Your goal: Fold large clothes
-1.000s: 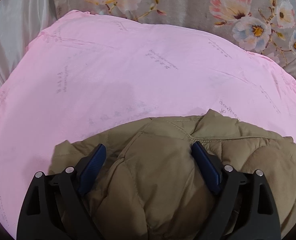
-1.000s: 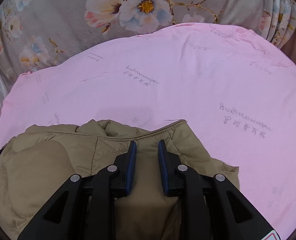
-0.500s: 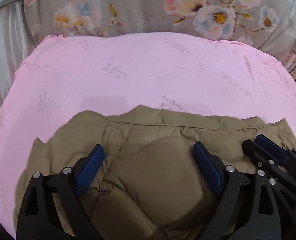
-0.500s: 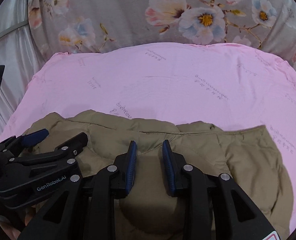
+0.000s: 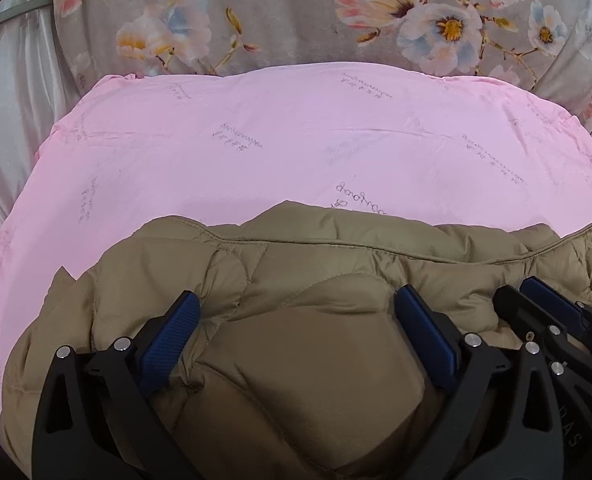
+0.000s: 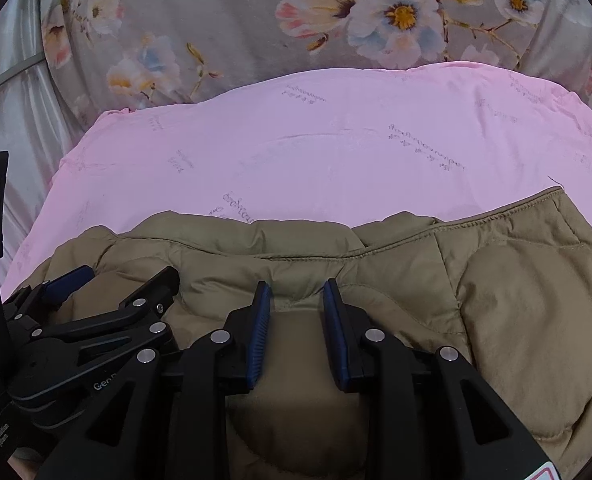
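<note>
An olive-tan quilted puffer jacket (image 5: 316, 256) lies bunched on the near part of a pink sheet (image 5: 296, 140). My left gripper (image 5: 300, 304) straddles a puffy panel of it; the jaws stand wide and are opening, and the pads do not squeeze the fabric. Just to its right my right gripper (image 5: 544, 304) shows side-on. In the right wrist view the jacket (image 6: 516, 300) spreads out to the right. There my right gripper (image 6: 297, 292) is shut narrowly on a thick fold of it below the seam. The left gripper (image 6: 127, 276) rests on the jacket close at the left.
The pink sheet (image 6: 336, 152) with faint grey script stretches far beyond the jacket. A grey floral cloth (image 5: 296, 20) hangs behind it. Pale silky fabric (image 5: 7, 92) lies along the left edge. The two grippers sit nearly side by side.
Both grippers have swung together across the jacket until each shows in the other's view. The left jaws have spread a little wider. The right jaws keep their narrow grip on the fold.
</note>
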`<state>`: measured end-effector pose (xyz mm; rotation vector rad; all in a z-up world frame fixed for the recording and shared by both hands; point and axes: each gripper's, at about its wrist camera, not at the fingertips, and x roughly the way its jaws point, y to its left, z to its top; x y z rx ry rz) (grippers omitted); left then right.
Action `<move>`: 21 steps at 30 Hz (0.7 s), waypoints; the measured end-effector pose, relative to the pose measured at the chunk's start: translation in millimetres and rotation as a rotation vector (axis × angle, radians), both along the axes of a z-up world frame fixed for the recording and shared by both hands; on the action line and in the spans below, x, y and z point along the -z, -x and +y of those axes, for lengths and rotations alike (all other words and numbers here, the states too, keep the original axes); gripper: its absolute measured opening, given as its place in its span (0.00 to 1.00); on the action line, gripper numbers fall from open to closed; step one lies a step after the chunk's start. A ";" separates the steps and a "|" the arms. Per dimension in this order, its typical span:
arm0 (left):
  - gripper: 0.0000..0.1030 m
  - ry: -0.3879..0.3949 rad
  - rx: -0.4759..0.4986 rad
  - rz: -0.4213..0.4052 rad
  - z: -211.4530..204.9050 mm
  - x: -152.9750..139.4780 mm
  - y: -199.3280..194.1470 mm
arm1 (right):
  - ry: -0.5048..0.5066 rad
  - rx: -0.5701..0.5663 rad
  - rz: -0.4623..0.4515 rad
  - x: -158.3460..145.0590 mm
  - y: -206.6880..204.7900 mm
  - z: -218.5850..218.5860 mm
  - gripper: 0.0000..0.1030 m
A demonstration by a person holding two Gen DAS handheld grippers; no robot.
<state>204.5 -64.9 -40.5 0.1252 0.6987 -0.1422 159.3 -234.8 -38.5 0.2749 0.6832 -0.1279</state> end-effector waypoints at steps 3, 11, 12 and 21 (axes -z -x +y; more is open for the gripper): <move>0.93 -0.003 -0.001 0.002 -0.6 0.5 -1.3 | -0.004 0.002 0.002 0.9 -0.1 0.3 0.26; 0.93 -0.014 -0.010 0.005 -2.6 2.2 -2.4 | -0.001 0.003 0.010 2.1 -2.2 -1.7 0.25; 0.93 -0.014 -0.011 0.005 -2.7 2.4 -2.4 | -0.002 0.003 0.010 2.1 -2.3 -1.7 0.25; 0.93 0.052 -0.005 0.032 15.8 -8.5 11.2 | 0.017 0.024 -0.008 -10.9 14.5 -0.6 0.26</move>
